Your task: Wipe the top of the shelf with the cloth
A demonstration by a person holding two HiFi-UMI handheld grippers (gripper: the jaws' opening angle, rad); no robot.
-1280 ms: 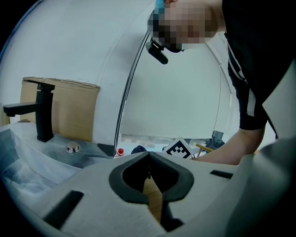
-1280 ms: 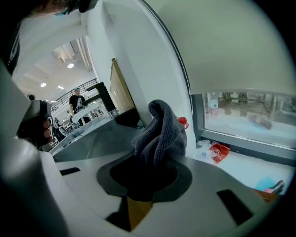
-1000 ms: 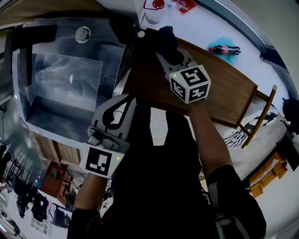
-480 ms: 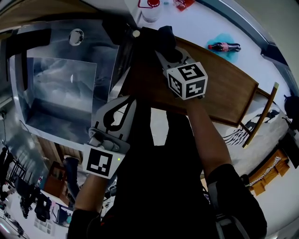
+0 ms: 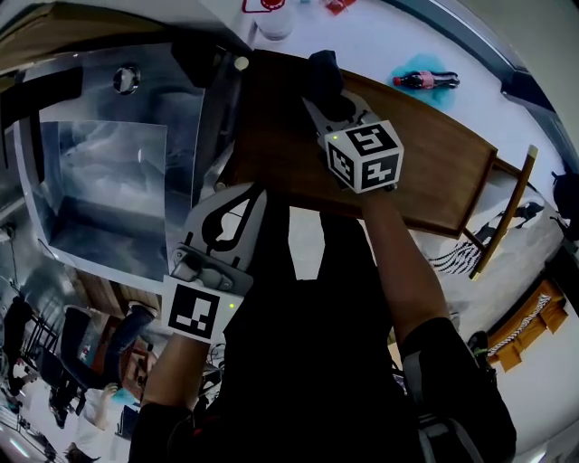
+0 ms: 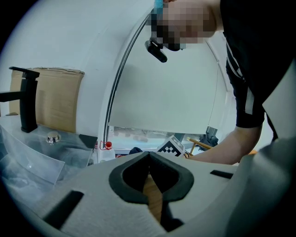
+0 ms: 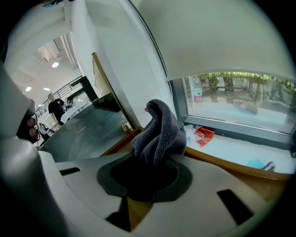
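Note:
A brown wooden shelf top [image 5: 425, 154] runs across the head view. My right gripper [image 5: 327, 94] is shut on a dark grey cloth [image 5: 322, 76], which rests on the shelf near its far left end. In the right gripper view the cloth [image 7: 159, 134] bunches up out of the closed jaws, with the wood [image 7: 138, 210] just beneath. My left gripper [image 5: 242, 194] hangs at the shelf's near edge, shut with nothing in it; its pads [image 6: 149, 167] meet over the wood [image 6: 153, 199].
A steel sink [image 5: 109, 181] with a black tap [image 6: 27, 99] lies left of the shelf. On the white sill behind stand a white bottle with a red cap [image 5: 271, 16], a red packet [image 7: 202, 134] and a cola bottle [image 5: 425, 81] on a blue patch.
My right gripper with the cloth stays at the far left end of the shelf; the head view has shifted slightly. The left gripper has not moved.

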